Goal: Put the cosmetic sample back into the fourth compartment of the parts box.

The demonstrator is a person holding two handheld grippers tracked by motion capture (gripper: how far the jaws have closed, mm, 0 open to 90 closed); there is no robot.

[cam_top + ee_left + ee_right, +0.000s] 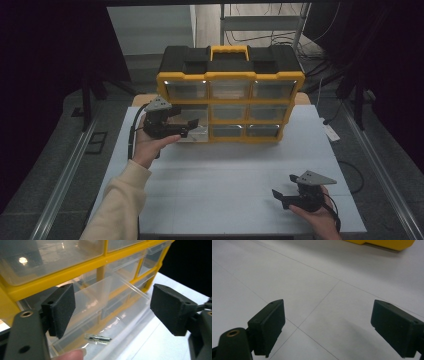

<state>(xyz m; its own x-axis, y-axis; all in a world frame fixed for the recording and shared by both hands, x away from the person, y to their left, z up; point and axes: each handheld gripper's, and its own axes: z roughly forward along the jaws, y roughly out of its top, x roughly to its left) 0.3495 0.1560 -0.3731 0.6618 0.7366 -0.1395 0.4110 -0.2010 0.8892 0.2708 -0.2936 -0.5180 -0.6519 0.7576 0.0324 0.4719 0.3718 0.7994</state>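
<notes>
Left hand-held gripper (111, 312) gapes over pulled-out clear plastic drawer (105, 315) of yellow-framed organiser cabinet (230, 102), gripping nothing. Small metal piece (98, 338) lies inside. Right hand-held gripper (328, 328) wide open, empty, over white tabletop (312, 285).

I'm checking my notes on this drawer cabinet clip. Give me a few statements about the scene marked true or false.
1. The bottom-left clear drawer of the yellow organizer is pulled out. True.
2. The left gripper is clamped on that drawer. False: its jaws are open, holding nothing.
3. A small metallic object lies in the open drawer. True.
4. The right gripper holds a screw. False: it is open and empty, above the white table.
</notes>
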